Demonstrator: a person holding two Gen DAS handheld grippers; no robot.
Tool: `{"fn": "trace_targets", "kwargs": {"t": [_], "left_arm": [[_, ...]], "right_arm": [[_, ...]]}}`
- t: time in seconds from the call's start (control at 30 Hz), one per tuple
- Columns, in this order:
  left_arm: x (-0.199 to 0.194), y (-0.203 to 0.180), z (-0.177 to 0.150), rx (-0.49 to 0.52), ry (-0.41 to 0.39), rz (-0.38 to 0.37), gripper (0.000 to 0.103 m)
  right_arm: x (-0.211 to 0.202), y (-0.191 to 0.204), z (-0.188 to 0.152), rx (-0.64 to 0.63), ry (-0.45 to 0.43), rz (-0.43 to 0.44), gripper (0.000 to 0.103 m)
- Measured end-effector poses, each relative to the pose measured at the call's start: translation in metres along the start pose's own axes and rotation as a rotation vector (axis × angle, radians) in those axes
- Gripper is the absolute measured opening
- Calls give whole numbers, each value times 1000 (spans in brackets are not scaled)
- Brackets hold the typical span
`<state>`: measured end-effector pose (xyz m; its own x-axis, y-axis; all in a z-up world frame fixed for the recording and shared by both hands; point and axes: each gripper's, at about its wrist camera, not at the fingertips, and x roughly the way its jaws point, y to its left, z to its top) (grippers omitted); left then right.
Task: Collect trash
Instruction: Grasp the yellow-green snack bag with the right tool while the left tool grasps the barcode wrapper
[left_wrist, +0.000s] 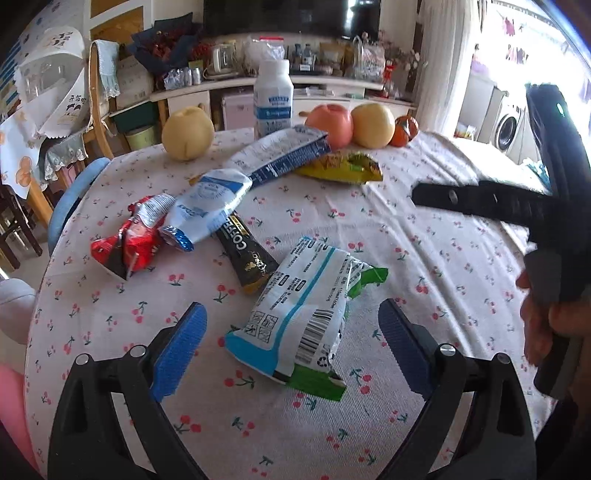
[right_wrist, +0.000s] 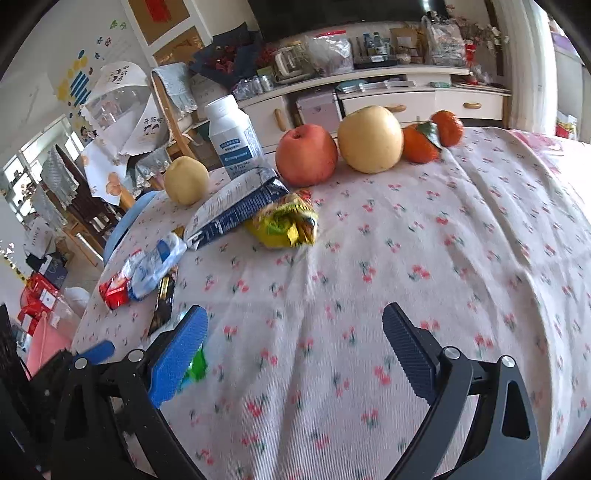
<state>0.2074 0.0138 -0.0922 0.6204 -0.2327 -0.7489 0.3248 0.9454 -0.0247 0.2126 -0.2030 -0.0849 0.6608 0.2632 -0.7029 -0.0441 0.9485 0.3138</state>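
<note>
Step in hand looks like the approach to a first pick. Left gripper (left_wrist: 291, 343) has its fingers spread, straddling the white-and-green wrapper (left_wrist: 301, 317) on the cherry-print tablecloth (left_wrist: 424, 266); next it likely needs to lower and close. Right gripper (right_wrist: 295, 354) is spread too, empty over bare cloth. Coffee sachet (left_wrist: 245, 254) lies just beside, red wrapper (left_wrist: 129, 240) and yellow packet (left_wrist: 343, 168) farther off. Fruit and white bottle (left_wrist: 273, 99) at the back are not trash. No bin in view.
</note>
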Motion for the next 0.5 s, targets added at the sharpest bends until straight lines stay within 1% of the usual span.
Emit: {"fn": "trace_targets", "kwargs": {"t": [0.23, 0.33, 0.5], "left_arm": [[13, 6, 6, -48, 16, 4, 94], [18, 8, 9, -59, 19, 26, 94], [22, 8, 12, -72, 18, 17, 94]], "right_arm": [[36, 9, 26, -117, 21, -5, 95], [52, 10, 34, -128, 45, 9, 95], [71, 12, 43, -141, 68, 7, 95]]}}
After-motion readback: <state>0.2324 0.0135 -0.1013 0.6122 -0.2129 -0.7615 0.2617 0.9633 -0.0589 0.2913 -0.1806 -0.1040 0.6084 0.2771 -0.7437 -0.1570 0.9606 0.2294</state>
